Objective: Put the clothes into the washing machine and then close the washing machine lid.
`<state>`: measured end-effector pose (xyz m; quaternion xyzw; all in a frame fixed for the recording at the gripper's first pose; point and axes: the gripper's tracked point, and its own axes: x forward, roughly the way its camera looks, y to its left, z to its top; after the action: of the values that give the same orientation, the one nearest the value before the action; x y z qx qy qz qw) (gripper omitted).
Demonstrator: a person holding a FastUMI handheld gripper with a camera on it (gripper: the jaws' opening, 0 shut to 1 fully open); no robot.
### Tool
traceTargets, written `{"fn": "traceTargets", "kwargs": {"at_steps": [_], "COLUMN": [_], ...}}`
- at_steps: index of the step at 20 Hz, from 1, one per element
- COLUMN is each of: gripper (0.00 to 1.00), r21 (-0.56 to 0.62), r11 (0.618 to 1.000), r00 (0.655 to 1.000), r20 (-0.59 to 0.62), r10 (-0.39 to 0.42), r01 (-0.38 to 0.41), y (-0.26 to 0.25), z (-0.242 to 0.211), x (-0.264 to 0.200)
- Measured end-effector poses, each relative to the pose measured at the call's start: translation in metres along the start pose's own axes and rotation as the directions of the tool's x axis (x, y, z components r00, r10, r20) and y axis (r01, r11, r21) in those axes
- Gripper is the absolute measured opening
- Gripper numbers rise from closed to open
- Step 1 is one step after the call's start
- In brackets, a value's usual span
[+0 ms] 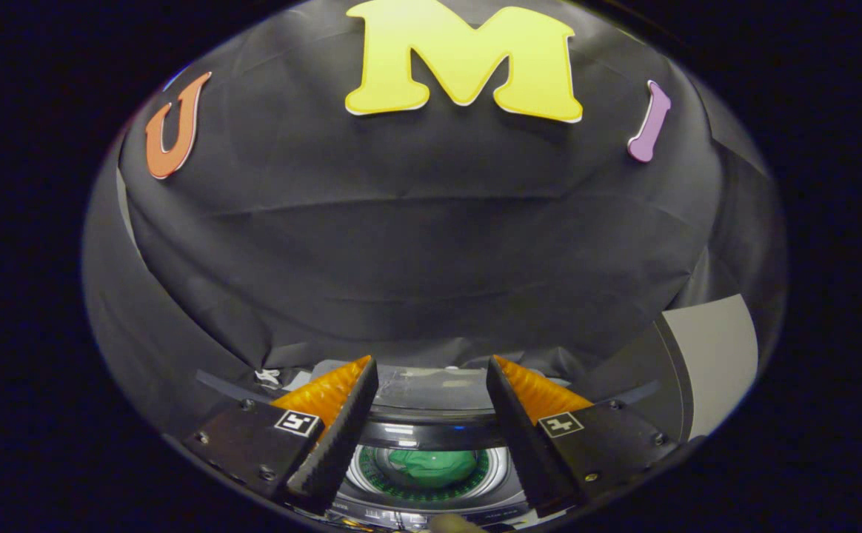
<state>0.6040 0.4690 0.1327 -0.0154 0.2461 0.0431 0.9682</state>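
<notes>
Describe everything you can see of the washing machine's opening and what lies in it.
The washing machine sits low between the spread fingers of the open hand-held gripper, which holds nothing. Its opening is round, with a glossy dark rim around a paler, shiny ring that looks like the drum's edge. Inside lies a crumpled green garment, already in the drum. A clear, reflective panel, probably the raised lid, stands behind the opening, so the machine looks not yet closed. Neither finger touches the machine.

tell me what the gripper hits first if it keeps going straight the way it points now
Probably the black cloth wall beyond the open gripper. The washing machine with the green clothes sits below between the fingers, likely under that line; depth is unclear.
</notes>
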Motion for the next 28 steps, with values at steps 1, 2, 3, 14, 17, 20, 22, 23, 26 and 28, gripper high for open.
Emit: {"fn": "traceTargets", "kwargs": {"at_steps": [1, 2, 3, 14, 17, 20, 22, 23, 26, 28], "gripper": [0.93, 0.93, 0.93, 0.93, 0.92, 0.93, 0.92, 0.93, 0.93, 0.93], "r21": [-0.007, -0.019, -0.027, -0.064, -0.065, -0.078, -0.072, -0.07, -0.064, -0.059], "r11": [1.0, 1.0, 1.0, 0.998, 0.998, 0.997, 0.997, 0.997, 0.998, 0.998], "r00": [1.0, 1.0, 1.0, 1.0, 0.999, 0.998, 0.997, 0.997, 0.998, 0.998], "r20": [0.004, 0.011, 0.017, 0.014, -0.03, -0.057, -0.071, -0.07, -0.062, -0.058], "r10": [0.0, 0.0, -0.002, 0.006, 0.015, 0.016, 0.019, 0.02, 0.015, 0.015], "r01": [0.0, 0.0, 0.002, -0.005, -0.017, -0.02, -0.024, -0.025, -0.019, -0.019], "y": [0.0, 0.001, 0.0, 0.001, 0.0, -0.001, -0.002, -0.003, -0.008, -0.01], "z": [-0.003, -0.006, -0.008, -0.058, -0.085, -0.106, -0.114, -0.114, -0.113, -0.113], "x": [-0.003, -0.006, -0.009, -0.038, -0.043, -0.046, -0.05, -0.051, -0.057, -0.061]}}
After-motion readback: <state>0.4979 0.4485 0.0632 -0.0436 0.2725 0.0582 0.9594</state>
